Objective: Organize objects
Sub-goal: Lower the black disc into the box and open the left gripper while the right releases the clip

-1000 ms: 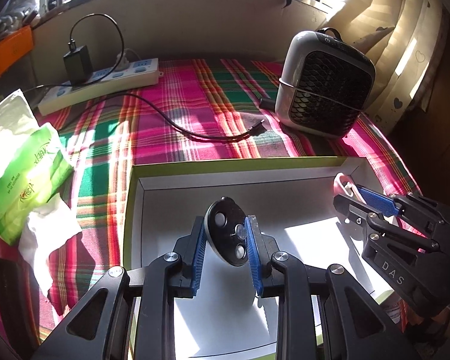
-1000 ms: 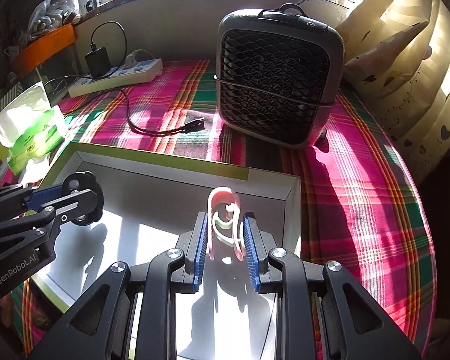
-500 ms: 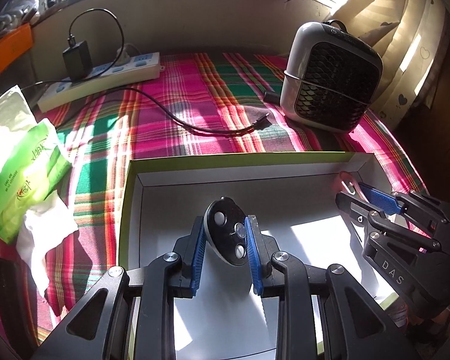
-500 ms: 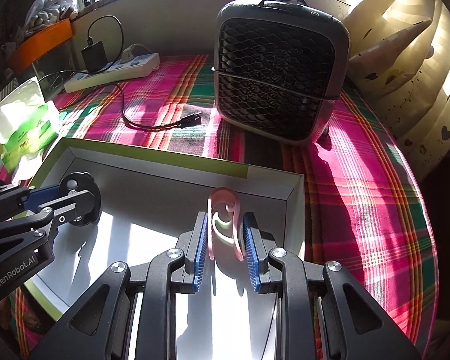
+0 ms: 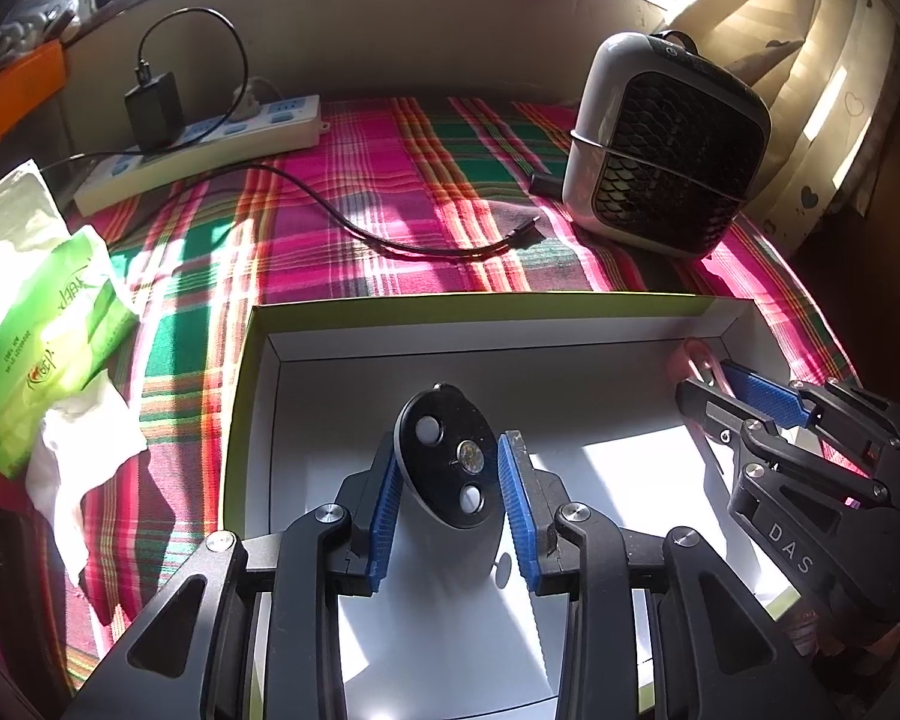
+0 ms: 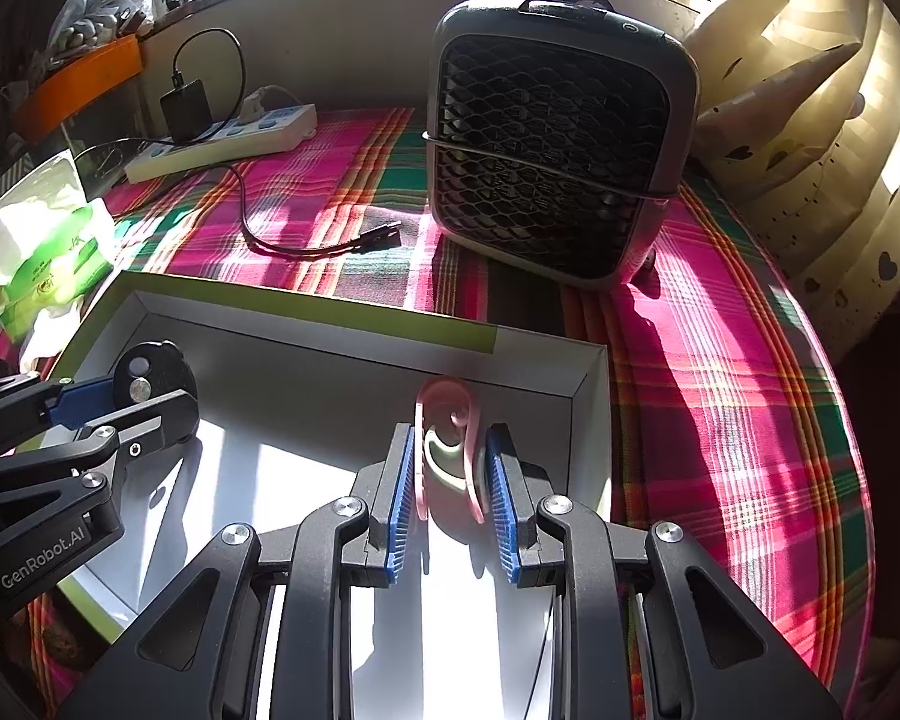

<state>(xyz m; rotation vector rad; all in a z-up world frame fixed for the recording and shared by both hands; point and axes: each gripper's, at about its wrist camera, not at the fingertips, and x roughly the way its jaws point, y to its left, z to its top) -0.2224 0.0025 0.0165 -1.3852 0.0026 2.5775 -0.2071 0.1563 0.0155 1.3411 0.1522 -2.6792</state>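
A white box with a green rim [image 5: 450, 300] lies on the plaid cloth. My left gripper [image 5: 447, 480] is over its left part, and its jaws are opening. Between them stands a black oval disc [image 5: 444, 462] with two white dots and a metal centre, low over the box floor; the blue pads [image 5: 384, 492] look just off its edges. My right gripper [image 6: 453, 468] is shut on a pink and pale green clip [image 6: 450, 402] near the box's right wall [image 6: 588, 420]. The right wrist view shows the left gripper [image 6: 120, 414] with the disc [image 6: 150, 378]. The left wrist view shows the right gripper [image 5: 726, 384] with the clip [image 5: 693, 354].
A grey fan heater [image 6: 558, 144] stands behind the box at the right. A white power strip [image 5: 210, 144] with a black charger and a loose cable [image 5: 390, 240] lies at the back left. A green tissue pack [image 5: 42, 324] sits left of the box. Curtains [image 6: 810, 120] hang at right.
The left jaws have spread a little around the black disc, which now shows more of its face. The right gripper and its clip are as before.
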